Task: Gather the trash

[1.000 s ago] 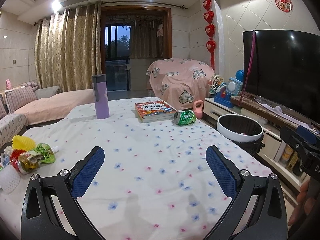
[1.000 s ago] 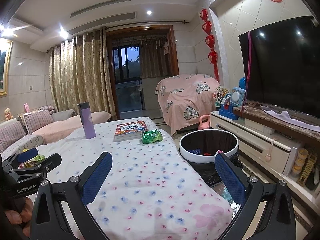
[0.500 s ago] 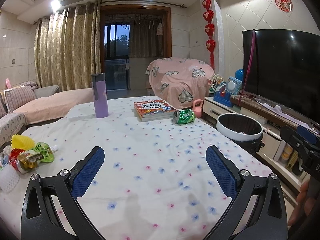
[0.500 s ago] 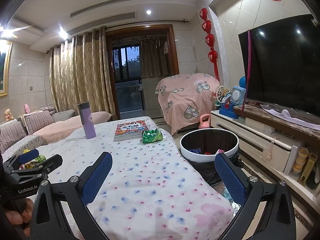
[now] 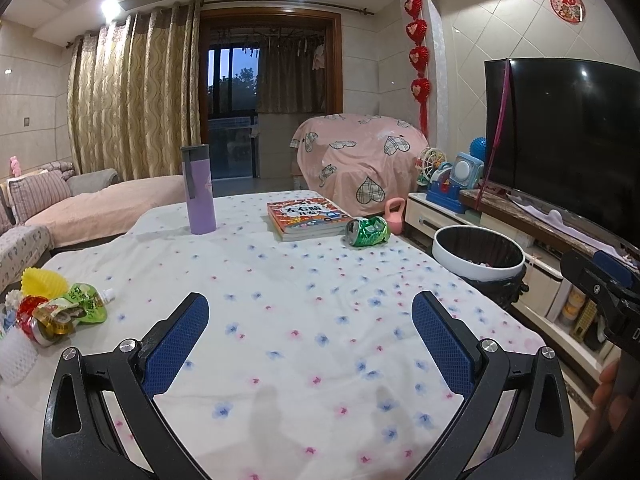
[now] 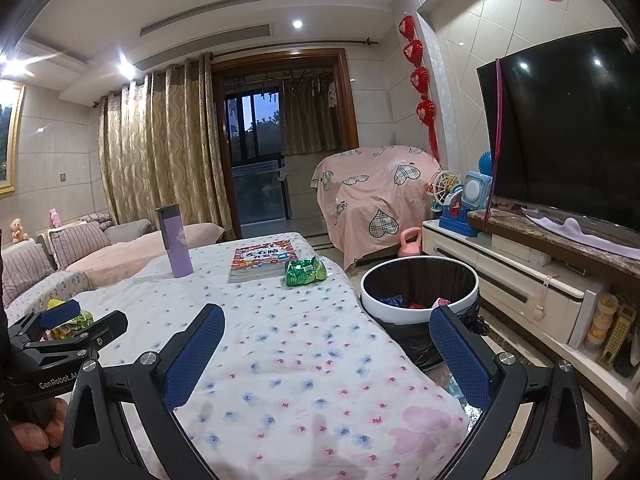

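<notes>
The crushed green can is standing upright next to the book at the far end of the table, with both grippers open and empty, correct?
Not quite: the crushed green can lies on its side, as the left wrist view shows. The rest holds: it is beside the book at the table's far end, and the left gripper and right gripper are open and empty.

Home living room: sofa (image 5: pixel 100 200), curtains (image 5: pixel 132 96), television (image 5: pixel 568 136).

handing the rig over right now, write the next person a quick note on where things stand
Left tongs: open, empty, over the table.
Right tongs: open, empty, over the table's right edge.
Crushed green can lies beside the book.
Wrapper pile sits at the table's left edge.
Bin stands on the floor right of the table, some trash already inside.
Left: can and pile into the bin.
</notes>
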Tool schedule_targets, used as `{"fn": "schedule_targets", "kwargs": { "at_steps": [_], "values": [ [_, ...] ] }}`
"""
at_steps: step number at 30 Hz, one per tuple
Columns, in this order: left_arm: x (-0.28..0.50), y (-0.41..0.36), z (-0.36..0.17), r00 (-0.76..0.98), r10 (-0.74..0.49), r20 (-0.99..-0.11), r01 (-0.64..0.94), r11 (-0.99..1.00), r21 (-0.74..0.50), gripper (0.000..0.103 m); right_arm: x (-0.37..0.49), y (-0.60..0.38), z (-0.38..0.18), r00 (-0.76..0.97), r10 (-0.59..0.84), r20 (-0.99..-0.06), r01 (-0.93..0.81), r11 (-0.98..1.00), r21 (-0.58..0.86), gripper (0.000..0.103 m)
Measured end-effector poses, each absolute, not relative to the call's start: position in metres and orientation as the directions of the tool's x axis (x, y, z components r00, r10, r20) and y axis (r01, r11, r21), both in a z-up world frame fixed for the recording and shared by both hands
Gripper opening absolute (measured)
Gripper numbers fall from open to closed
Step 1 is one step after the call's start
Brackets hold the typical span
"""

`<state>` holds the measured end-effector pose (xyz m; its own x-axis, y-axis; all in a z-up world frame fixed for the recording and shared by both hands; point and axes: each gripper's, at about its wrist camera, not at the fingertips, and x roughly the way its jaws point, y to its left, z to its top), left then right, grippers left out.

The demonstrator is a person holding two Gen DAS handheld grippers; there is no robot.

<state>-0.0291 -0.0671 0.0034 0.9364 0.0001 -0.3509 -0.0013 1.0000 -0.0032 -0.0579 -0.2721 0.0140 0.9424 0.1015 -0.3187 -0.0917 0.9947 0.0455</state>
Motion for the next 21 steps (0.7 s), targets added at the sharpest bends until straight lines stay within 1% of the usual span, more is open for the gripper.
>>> {"fn": "schedule_targets", "kwargs": {
  "at_steps": [21],
  "values": [
    [-0.029, -0.0668, 0.0, 0.935, -0.003, -0.355, 0.002, 1.0, -0.004, 0.103, -0.0585, -0.2694, 0.0134, 0.941, 0.105, -0.322, -0.094, 0.994, 0.049, 0.103]
  ]
}}
